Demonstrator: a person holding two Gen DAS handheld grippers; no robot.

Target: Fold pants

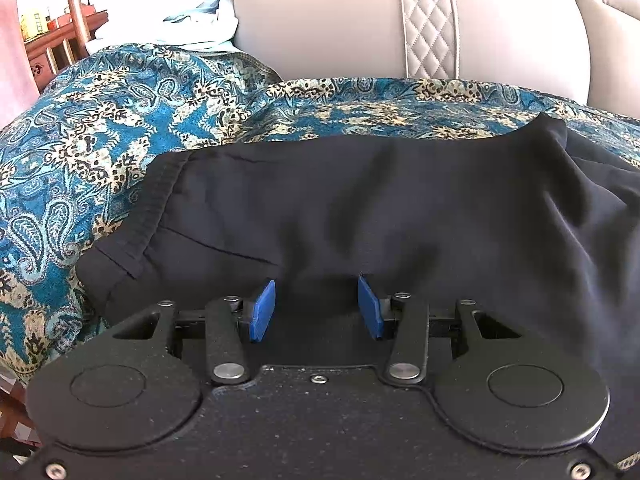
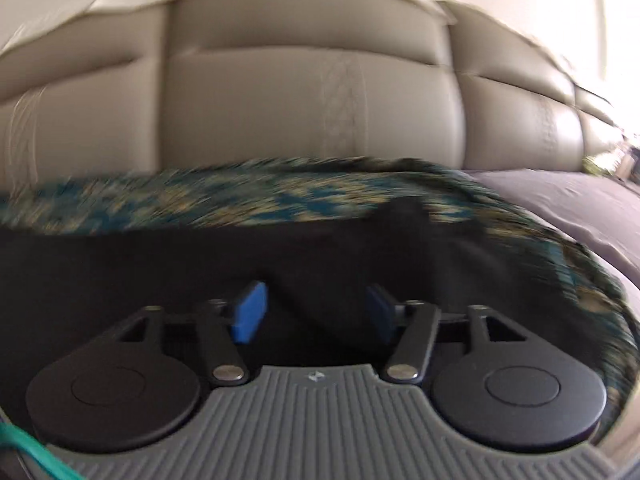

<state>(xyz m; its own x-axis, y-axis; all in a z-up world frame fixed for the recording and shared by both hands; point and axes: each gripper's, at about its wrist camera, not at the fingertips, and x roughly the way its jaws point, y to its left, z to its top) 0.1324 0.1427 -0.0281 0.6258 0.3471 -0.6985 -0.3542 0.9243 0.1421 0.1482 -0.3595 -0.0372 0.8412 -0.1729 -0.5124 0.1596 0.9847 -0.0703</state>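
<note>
Black pants (image 1: 340, 208) lie on a blue and gold paisley cloth (image 1: 100, 128), with the elastic waistband (image 1: 160, 200) at the left. My left gripper (image 1: 316, 308) is open, its blue pads (image 1: 262, 310) close above the near edge of the pants, holding nothing. In the right wrist view the pants (image 2: 200, 256) fill the lower middle, blurred by motion. My right gripper (image 2: 312, 312) is open over the black fabric, blue pads (image 2: 250, 312) apart and empty. A raised point of fabric (image 2: 404, 212) sticks up at the far right.
A beige leather sofa back (image 1: 360, 20) rises behind the patterned cloth and also shows in the right wrist view (image 2: 300, 92). White and pale blue laundry (image 1: 192, 20) lies at the far left. A wooden cabinet (image 1: 52, 44) stands beyond. A grey cushion (image 2: 560, 204) lies right.
</note>
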